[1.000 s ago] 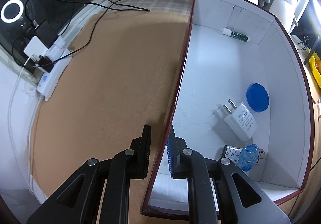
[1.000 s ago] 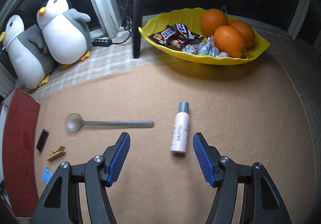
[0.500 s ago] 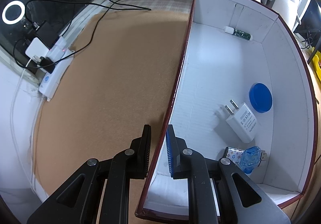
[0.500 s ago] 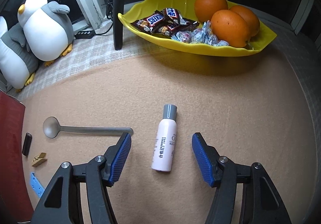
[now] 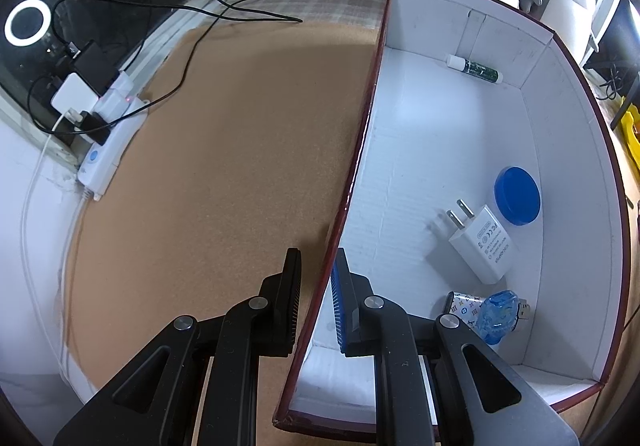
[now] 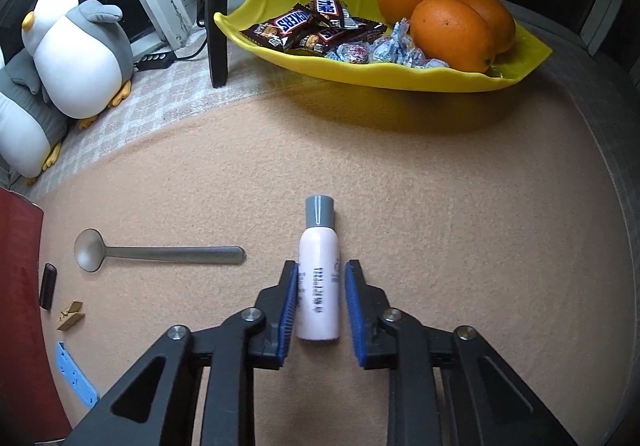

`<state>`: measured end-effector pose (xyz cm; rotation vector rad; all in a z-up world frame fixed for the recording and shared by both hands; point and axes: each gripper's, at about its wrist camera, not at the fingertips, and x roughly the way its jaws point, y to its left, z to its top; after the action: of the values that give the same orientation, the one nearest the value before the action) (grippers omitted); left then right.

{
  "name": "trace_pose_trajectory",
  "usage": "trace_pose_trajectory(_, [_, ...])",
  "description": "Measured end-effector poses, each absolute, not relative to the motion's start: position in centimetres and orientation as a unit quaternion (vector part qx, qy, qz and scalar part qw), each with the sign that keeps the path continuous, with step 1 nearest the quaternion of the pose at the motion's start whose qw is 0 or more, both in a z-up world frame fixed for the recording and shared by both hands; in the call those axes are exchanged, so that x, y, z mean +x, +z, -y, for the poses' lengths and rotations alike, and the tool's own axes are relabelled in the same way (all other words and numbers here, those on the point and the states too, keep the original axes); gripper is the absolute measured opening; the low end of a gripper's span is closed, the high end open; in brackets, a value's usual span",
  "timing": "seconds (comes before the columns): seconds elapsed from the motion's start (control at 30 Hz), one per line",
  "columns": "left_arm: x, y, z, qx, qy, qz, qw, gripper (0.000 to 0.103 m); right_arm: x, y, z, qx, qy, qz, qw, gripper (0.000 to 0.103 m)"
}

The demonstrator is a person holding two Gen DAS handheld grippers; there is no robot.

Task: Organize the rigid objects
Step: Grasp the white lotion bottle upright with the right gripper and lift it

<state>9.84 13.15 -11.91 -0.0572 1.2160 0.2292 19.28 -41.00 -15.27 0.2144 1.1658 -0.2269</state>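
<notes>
Tan felt bears a spoon (image 6: 160, 254) left of the right gripper (image 6: 322, 298), just closing around the bottle (image 6: 319, 278).

On my right-wrist view the bottle (image 6: 319, 270) lies on the bench (image 6: 460, 206), spoon (image 6: 156, 253) to its left, fruit dish (image 6: 384, 76) behind. Left-wrist view: charger (image 5: 482, 244), lid (image 5: 517, 195) and tube (image 5: 475, 68) lie inside the box (image 5: 360, 150).
</notes>
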Motion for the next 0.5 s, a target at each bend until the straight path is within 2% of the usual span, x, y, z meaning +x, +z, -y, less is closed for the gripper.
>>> trace_pose_trajectory(0.5, [8.9,-11.4,-13.6,-0.041,0.099,-0.558,0.823,0.014,17.4,-13.1,38.3,0.083,-0.098,-0.532,0.837,0.018])
